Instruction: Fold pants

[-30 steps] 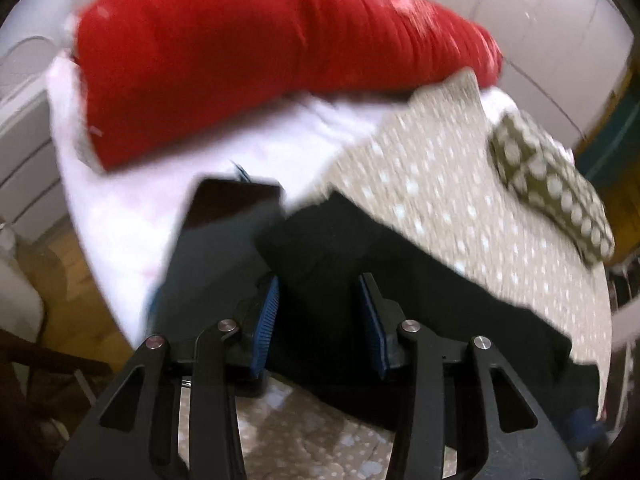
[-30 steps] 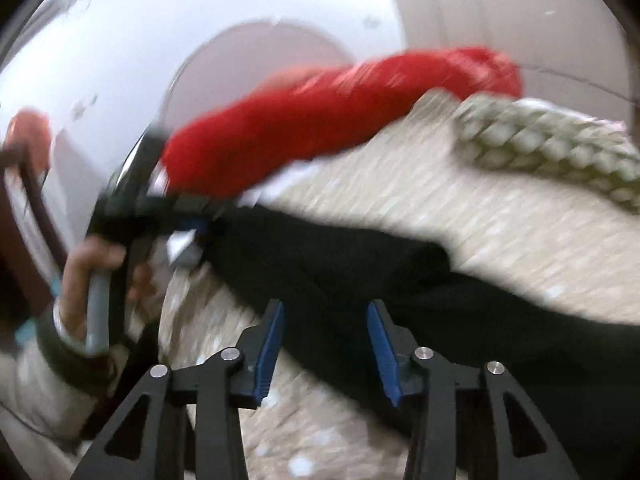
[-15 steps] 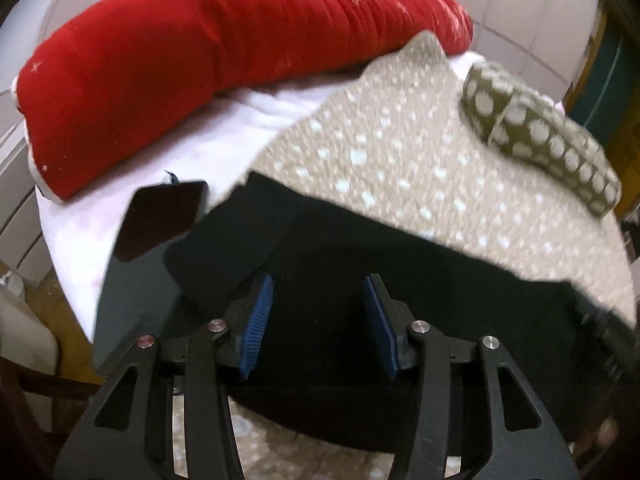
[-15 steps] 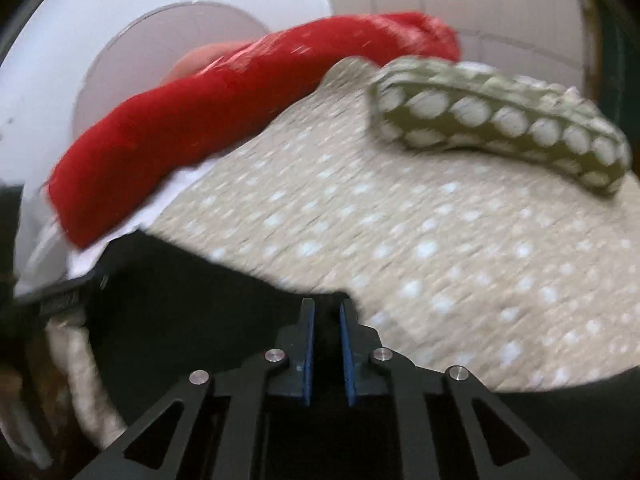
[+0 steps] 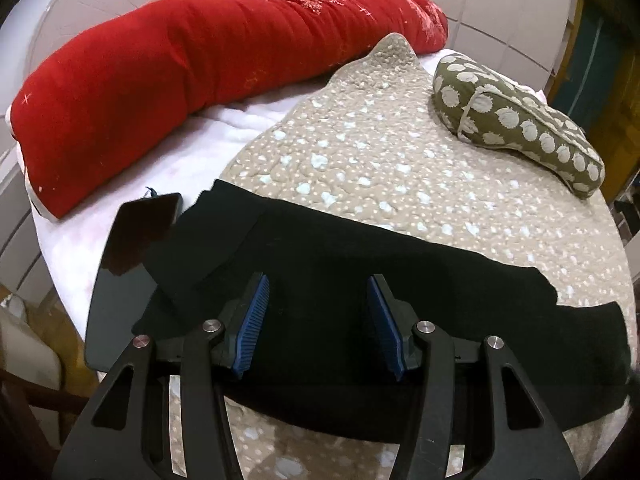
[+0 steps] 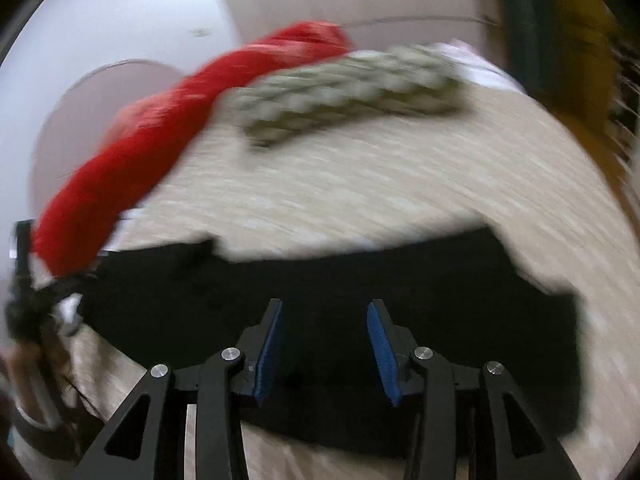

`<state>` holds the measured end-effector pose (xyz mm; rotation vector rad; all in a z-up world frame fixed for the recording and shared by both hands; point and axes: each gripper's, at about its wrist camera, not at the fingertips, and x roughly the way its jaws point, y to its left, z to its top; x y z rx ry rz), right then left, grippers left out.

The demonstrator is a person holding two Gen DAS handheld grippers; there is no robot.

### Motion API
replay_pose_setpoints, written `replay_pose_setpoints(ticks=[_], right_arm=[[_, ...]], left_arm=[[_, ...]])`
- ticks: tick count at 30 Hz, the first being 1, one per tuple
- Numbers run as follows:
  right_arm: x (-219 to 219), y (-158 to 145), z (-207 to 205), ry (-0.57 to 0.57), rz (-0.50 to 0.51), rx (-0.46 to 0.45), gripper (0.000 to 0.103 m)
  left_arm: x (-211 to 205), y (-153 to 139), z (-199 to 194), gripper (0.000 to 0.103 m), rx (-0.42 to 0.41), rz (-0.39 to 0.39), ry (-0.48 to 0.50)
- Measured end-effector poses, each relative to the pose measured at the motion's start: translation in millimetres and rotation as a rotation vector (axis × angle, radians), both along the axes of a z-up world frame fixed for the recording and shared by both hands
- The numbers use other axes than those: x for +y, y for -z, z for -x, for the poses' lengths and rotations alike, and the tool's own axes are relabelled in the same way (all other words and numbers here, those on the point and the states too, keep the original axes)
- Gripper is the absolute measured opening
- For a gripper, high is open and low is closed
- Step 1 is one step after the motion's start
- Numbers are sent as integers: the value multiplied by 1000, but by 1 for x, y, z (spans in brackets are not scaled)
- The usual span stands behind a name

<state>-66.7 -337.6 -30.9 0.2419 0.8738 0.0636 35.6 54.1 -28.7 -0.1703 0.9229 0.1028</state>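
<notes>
We see a bed topped with a beige dotted quilt (image 5: 380, 152) over a white sheet (image 5: 120, 184). Black pants (image 5: 360, 272) lie flat across the quilt's near part, folded into a long band, far edge running straight, right end stepped. Our left gripper (image 5: 318, 324) sits above the pants, jaws spread wide, nothing held. Our right gripper (image 6: 326, 350) likewise stands wide apart over the pants, empty; that view is blurred. A dark phone (image 5: 132, 248) touches the pants' left end near the bed edge. Bare quilt lies beyond the pants; farther back an olive spotted pillow (image 5: 516, 120) and a long red cushion (image 5: 192, 76).
</notes>
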Motion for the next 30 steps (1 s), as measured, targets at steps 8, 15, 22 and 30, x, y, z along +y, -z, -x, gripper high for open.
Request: replay_pose_setpoints(ticks=[8,15,22,30], right_arm=[[-66,22,23,172,-202,-9,43],[-59,12,2,171,-261,-110,4],[-51,-21,59,141,-11,-98,4],[-46,-7,51,207,179,10,26]], left_arm=[[-10,1,2,51,33,31,17],[19,-18,7,51,0,13,-55],[80,-18,8,51,-2,38,-218],[86,-18,14,51,-9,-1,-226]])
